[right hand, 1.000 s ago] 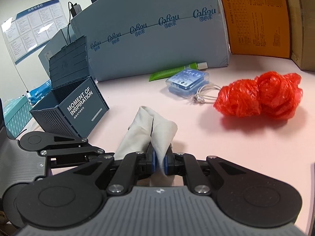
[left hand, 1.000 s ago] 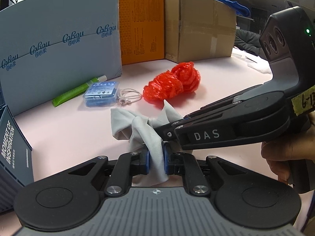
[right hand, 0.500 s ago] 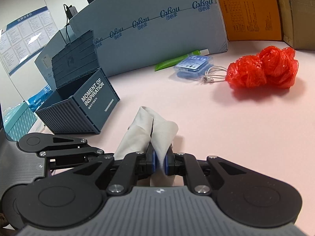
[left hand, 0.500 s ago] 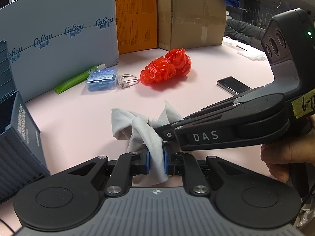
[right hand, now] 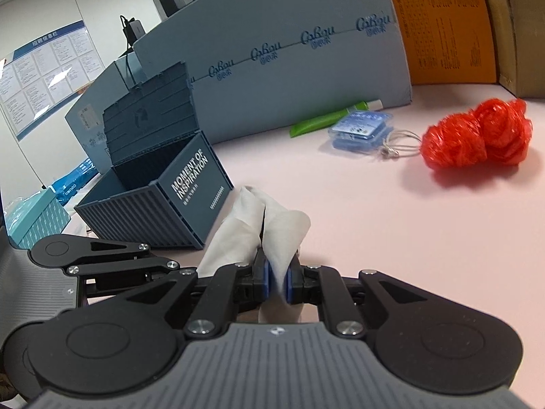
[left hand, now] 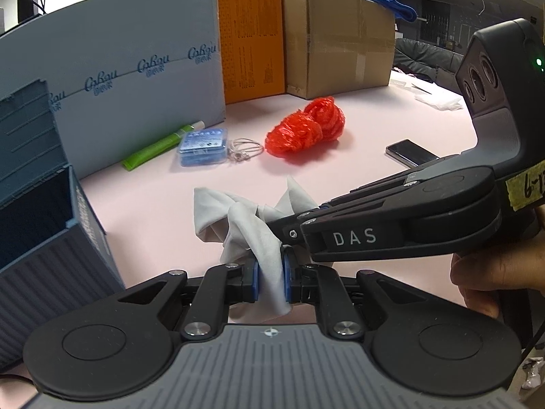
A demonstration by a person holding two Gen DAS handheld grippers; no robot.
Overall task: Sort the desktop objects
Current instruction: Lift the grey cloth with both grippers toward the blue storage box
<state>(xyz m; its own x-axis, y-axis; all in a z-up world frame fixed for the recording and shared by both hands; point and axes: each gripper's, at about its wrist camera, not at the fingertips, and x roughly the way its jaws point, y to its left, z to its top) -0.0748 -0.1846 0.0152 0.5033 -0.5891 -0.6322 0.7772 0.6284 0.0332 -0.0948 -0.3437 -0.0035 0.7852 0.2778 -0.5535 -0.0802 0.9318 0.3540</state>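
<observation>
**Cloth nearing the open box**

Both grippers are carrying the grey cloth [left hand: 238,225] leftward; the left gripper [left hand: 270,281] and right gripper [right hand: 276,281] jaws are pinching it together. Just left, the open blue box [right hand: 190,184] is waiting, nearer the left gripper.

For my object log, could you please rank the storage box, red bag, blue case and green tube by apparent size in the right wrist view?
1. Storage box, though nearest the camera.
2. Red bag.
3. Blue case and green tube: too alike, the tube partly hidden.
</observation>
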